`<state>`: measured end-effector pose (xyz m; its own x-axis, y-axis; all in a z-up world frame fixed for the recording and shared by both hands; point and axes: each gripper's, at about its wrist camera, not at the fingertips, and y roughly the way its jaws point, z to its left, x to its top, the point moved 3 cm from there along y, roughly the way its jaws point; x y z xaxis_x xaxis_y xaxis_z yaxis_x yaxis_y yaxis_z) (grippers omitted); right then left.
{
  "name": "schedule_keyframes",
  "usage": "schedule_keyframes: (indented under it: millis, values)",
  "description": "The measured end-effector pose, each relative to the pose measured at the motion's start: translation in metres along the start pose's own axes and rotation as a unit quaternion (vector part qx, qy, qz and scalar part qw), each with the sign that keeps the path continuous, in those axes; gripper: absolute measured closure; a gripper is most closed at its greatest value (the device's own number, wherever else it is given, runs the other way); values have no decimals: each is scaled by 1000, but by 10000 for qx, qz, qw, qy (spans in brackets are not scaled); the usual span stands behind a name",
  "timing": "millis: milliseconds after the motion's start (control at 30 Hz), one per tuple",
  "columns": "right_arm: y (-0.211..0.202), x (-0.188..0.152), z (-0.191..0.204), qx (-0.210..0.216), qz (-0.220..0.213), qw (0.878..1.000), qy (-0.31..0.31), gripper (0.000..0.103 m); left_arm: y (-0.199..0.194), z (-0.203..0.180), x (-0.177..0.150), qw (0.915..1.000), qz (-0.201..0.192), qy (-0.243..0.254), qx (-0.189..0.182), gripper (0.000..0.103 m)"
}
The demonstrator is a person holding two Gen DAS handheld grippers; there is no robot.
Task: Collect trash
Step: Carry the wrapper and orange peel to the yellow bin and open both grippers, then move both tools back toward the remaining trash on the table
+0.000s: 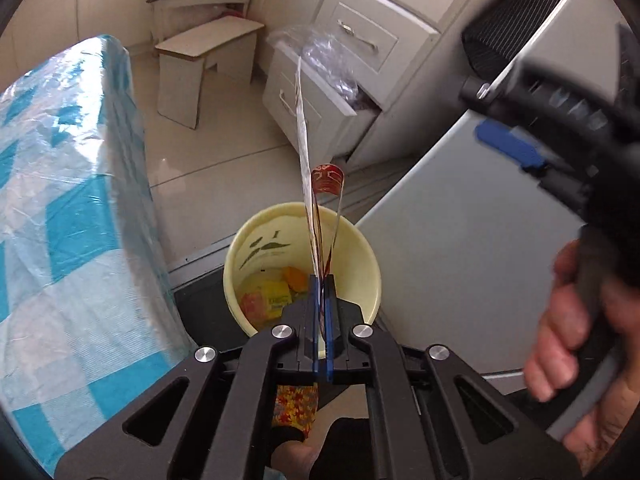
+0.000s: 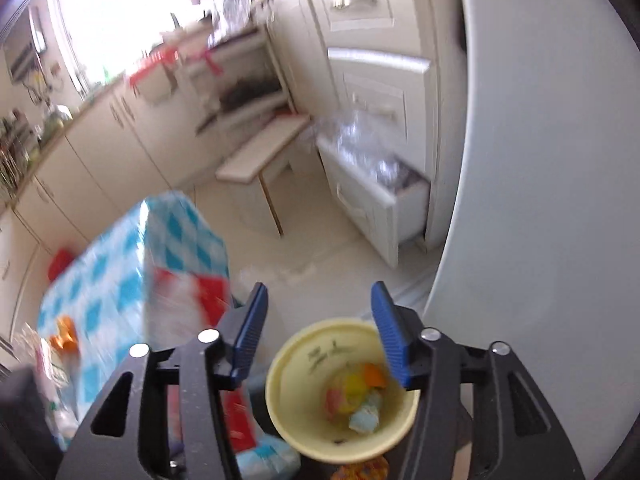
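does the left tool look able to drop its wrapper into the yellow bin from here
Probably yes: the left tool is shut on the wrapper directly above the open yellow bin, with nothing between them.

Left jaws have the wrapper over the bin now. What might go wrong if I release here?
1. The wrapper is long and stands well above the yellow bin; released by the left gripper, it may tip over the rim onto the floor.
2. The thin film might cling to the jaws instead of dropping.
3. The right gripper, open, hangs beside the bin in a blurred view, so it is probably moving and could knock it.
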<state>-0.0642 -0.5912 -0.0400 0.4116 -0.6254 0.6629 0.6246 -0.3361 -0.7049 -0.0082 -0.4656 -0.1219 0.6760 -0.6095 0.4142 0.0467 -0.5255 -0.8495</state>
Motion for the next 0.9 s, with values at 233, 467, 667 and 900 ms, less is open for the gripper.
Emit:
schedule_keyframes:
  millis: [233, 467, 667, 900]
  values:
    - [-8, 8, 4, 242, -206, 9994, 110, 42, 16, -2, 0, 9994, 187, 35, 298, 40]
    - [-14, 14, 14, 255, -294, 9992, 79, 33, -42, 20, -12, 9955, -389, 17, 868, 22]
    - [-17, 13, 11, 259, -313, 9988, 288, 31, -91, 50, -28, 9896, -747, -312, 1193, 17]
    - [-21, 12, 39, 343, -302, 9990, -3, 25, -140, 65, -44, 9785, -1193, -280, 1657, 13]
